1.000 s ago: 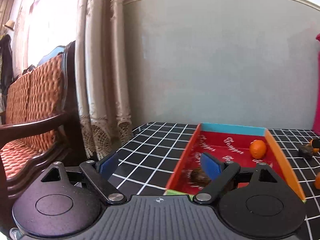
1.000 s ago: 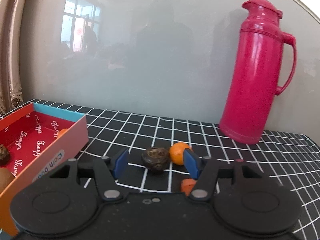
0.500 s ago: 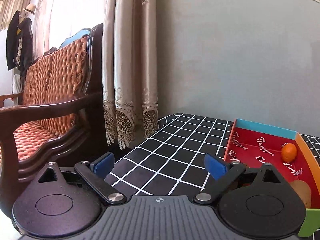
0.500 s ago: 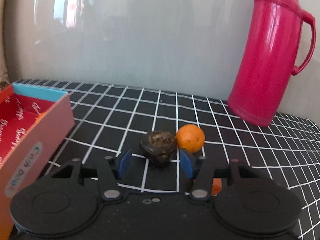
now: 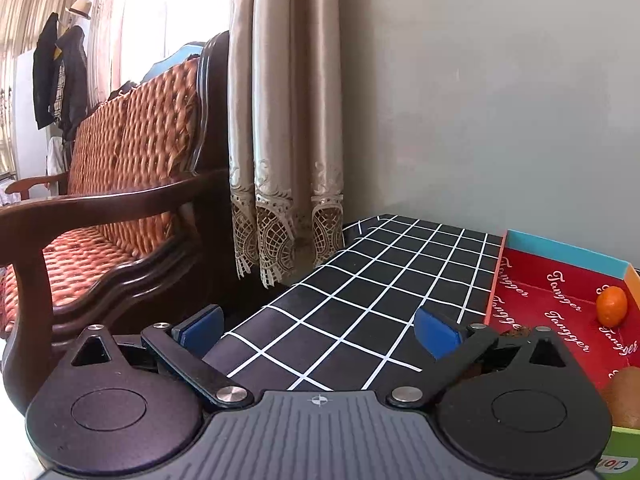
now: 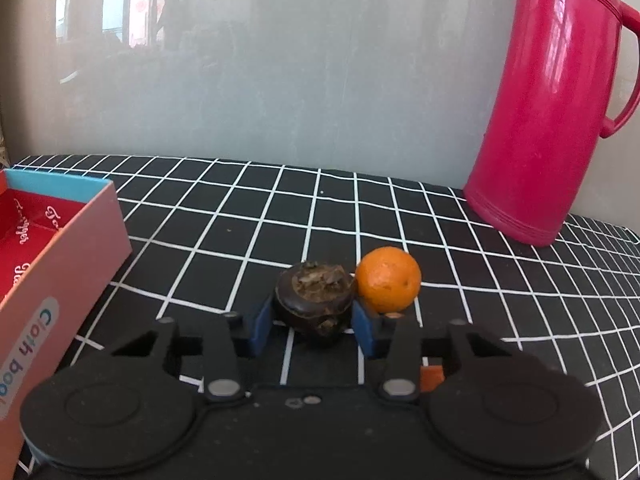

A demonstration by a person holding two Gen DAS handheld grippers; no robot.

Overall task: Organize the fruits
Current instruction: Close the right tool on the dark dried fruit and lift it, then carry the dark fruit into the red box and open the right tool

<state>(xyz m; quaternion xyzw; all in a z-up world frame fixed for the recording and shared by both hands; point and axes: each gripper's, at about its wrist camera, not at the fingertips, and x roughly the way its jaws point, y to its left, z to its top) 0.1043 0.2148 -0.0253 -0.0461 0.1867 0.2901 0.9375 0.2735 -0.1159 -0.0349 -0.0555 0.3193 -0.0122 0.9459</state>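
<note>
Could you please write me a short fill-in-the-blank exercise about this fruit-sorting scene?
1. The right gripper is closing around the ____ fruit.
2. The thermos is ____ in colour.
3. An orange lies inside the ____.
4. The left gripper holds ____.

Missing words: dark; pink; box; nothing

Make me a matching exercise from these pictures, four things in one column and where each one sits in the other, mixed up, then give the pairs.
Things:
1. dark fruit
2. flask
3. kiwi
4. chair

Places:
A. standing at the back of the table, by the wall
B. in the red box, near corner
C. between the right hand-held gripper pads, beside a loose orange
D. beside the table, in front of the curtain

Pairs: 1-C, 2-A, 3-B, 4-D
</note>
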